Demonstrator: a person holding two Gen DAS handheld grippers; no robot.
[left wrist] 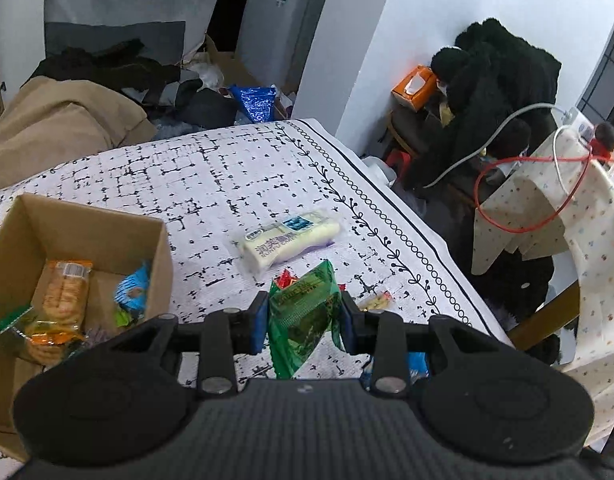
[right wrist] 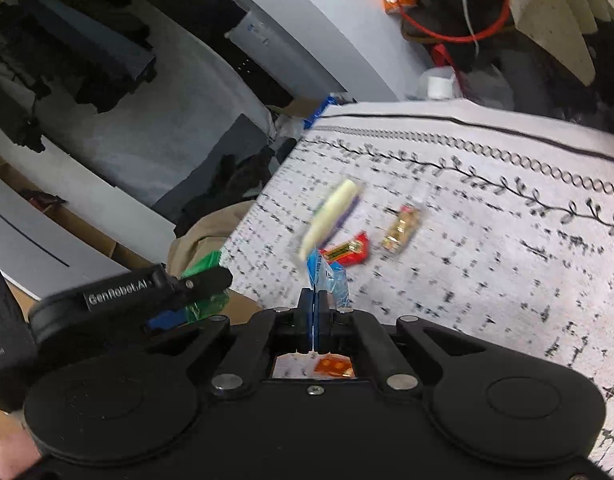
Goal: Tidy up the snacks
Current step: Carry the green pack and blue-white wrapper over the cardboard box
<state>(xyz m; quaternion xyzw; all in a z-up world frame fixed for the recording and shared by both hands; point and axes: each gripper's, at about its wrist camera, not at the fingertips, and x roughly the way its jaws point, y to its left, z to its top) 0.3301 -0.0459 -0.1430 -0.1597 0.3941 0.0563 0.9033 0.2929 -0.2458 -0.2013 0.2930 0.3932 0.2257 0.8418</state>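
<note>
My left gripper (left wrist: 303, 322) is shut on a green snack packet (left wrist: 305, 316), held above the patterned tablecloth (left wrist: 211, 184). To its left stands a cardboard box (left wrist: 87, 232) with several snacks inside, among them a cracker pack (left wrist: 65, 294) and a blue packet (left wrist: 132, 286). A white wrapped snack (left wrist: 285, 242) lies on the cloth ahead. My right gripper (right wrist: 315, 300) is shut on a blue packet (right wrist: 327, 276). Beyond it lie the white snack (right wrist: 331, 216), a red bar (right wrist: 347, 254) and a gold bar (right wrist: 401, 228). In the right wrist view, the left gripper (right wrist: 205, 278) with its green packet (right wrist: 205, 264) shows at the left.
A beige coat (left wrist: 59, 120) and dark clothes lie beyond the table's far edge. An orange tissue box (left wrist: 413, 86), black clothing and a cloth-draped stand with red cable (left wrist: 547, 200) crowd the right side. A small orange wrapper (right wrist: 333, 366) lies under my right gripper.
</note>
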